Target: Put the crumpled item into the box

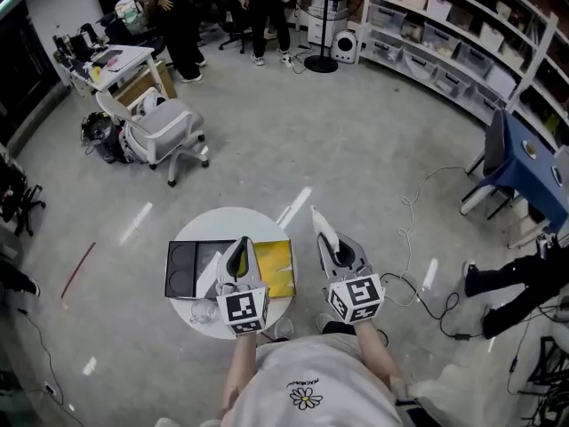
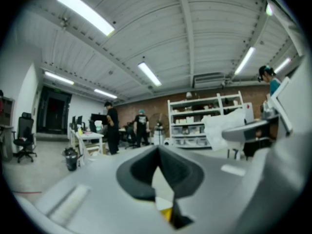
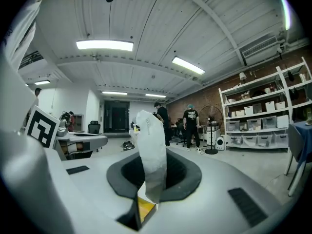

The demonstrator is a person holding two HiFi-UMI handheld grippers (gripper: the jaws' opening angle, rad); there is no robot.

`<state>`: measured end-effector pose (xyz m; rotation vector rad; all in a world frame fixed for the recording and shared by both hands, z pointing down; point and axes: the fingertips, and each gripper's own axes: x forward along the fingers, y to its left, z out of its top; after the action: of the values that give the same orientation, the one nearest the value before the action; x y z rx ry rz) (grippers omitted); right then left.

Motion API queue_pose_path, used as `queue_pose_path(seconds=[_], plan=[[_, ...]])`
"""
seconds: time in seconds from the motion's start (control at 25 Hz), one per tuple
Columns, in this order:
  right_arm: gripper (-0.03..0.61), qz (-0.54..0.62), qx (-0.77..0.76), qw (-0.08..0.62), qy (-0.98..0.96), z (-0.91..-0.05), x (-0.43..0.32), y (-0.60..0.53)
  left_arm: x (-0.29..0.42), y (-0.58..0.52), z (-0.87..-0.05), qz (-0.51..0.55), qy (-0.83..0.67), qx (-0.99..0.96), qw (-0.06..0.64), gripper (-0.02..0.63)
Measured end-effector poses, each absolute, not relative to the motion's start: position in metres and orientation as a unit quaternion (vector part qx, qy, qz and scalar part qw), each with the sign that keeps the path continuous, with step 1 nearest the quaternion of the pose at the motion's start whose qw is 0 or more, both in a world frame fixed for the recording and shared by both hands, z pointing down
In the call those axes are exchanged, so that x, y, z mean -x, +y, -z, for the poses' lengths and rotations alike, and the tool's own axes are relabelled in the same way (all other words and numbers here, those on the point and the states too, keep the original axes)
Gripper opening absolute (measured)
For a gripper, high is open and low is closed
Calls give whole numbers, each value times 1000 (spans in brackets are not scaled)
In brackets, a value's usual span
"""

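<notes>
Right gripper (image 1: 329,242) is pinching the white crumpled paper strip (image 3: 151,150) — jaws nearly closed on it (strip sticking out beyond the tips).

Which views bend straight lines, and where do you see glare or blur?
Head view: lamp glare streaks the floor, shelves bow. Left gripper view: fisheye with dark corners, soft all over. Right gripper view: fisheye too, sharper; ceiling lamp blows out.

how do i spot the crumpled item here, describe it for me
Find the round white table. Just right of it, off the table, the right claw pinches the crumpled item: a white paper strip sticking forward, unlike the flat yellow sheet on the table.
</notes>
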<state>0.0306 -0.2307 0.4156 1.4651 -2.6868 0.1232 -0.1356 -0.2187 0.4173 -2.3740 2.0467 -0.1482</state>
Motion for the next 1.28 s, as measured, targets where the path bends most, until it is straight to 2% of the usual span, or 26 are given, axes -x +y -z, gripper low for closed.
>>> queue_pose_path(seconds=[0.56,0.8,1.28], plan=[[40,-28,-435,39,-899,-418,-42,-258,130,-232,-408,44,691,722,14,0],[40,-11,-402,52,-914,-419,-24,-261,146,-223,-408,47,709,704,17,0],[41,131,-247,200,-939,-466,77,-257,195,-189,-418,52,757,652,-1,0]])
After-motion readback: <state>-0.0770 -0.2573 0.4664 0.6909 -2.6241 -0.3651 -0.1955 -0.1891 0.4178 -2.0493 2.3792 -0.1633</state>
